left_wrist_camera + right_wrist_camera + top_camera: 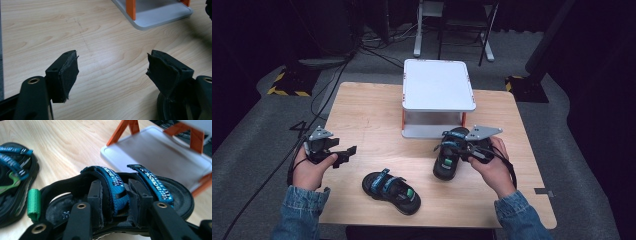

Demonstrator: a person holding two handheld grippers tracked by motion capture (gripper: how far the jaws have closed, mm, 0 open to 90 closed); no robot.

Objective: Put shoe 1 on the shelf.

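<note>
Near the white shelf (438, 86) on the worktop (367, 120), the right claw (115, 195) is pinching a sandal (160, 195) by one blue strap, which might slip out, while the left claw (112, 72) is gaping empty.

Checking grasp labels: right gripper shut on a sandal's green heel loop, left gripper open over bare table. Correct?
Not quite. The right gripper is shut on the sandal by its blue strap, not the green heel loop, as the right gripper view shows. The left gripper is open over bare table.
</note>
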